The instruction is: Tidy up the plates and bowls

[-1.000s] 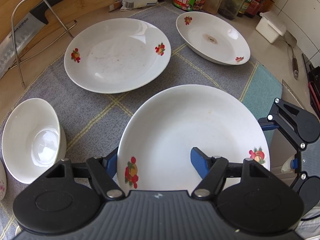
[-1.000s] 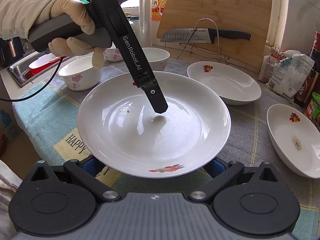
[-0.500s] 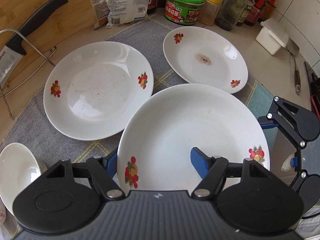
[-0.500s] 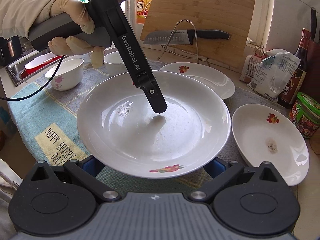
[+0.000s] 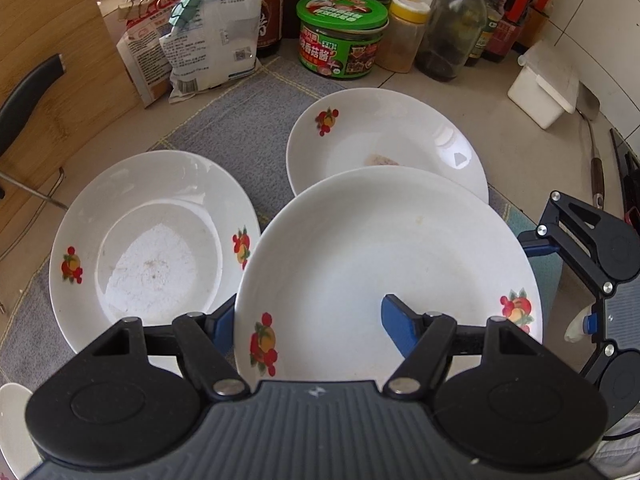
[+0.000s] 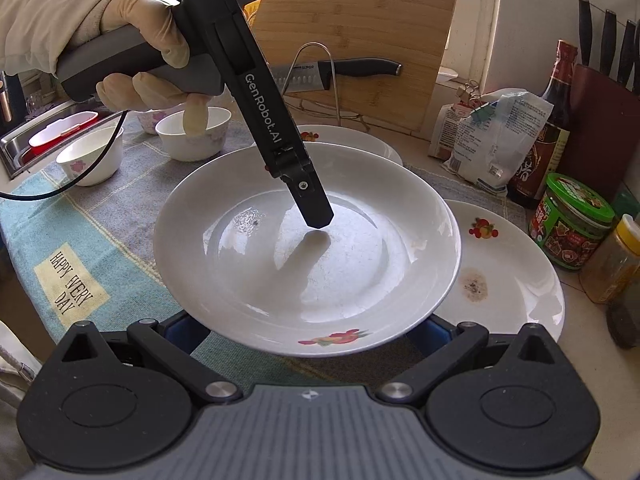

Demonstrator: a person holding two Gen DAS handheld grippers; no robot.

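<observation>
Where the grey mat [image 5: 224, 120] serves as landmark: large plate [image 5: 384, 264], lifted above it, overlapping the stained plate [image 5: 384, 132] at its far right. Left gripper [image 5: 308, 320] clamps the rim, one finger inside. Right gripper [image 6: 308, 336] cradles the opposite rim; grip unclear. Speckled plate [image 5: 152, 248] lies left.

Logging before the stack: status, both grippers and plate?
Left gripper clamped on rim of held plate. Right gripper open, fingers under its near edge. Stained plate partly below it; no obstruction seen.
</observation>
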